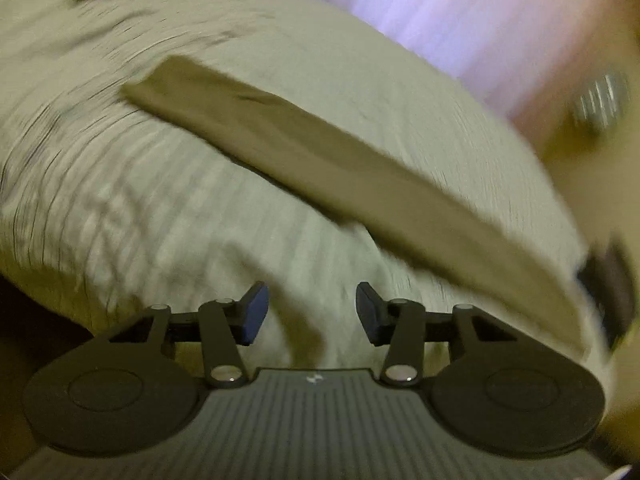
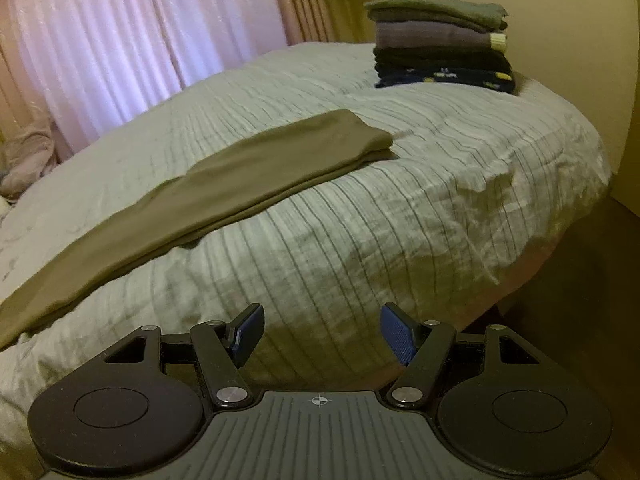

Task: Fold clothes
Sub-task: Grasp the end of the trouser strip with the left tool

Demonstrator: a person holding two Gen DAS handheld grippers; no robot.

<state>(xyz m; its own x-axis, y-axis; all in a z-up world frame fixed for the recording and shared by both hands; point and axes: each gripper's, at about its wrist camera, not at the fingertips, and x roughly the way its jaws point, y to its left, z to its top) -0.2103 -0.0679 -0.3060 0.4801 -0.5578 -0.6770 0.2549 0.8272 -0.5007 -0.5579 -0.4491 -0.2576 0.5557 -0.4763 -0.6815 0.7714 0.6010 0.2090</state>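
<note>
In our left wrist view, everything is blurry. Our left gripper (image 1: pixel 312 312) has its two fingers apart and holds nothing. The brown cloth (image 1: pixel 340 168) lies on the bed cover (image 1: pixel 120 208) in front of us as a long, narrow strip. It runs slantwise, from far on the left to close on the right. Its close end is off to the right of our fingers, not between them.

In our right wrist view, our right gripper (image 2: pixel 322 334) is wide apart and empty too. Here the brown cloth (image 2: pixel 224 184) runs from close on the left to far on the right. Its far end looks doubled over. The close end is nearer to us here. A stack of folded clothes (image 2: pixel 440 44) sits well apart at the far corner.
</note>
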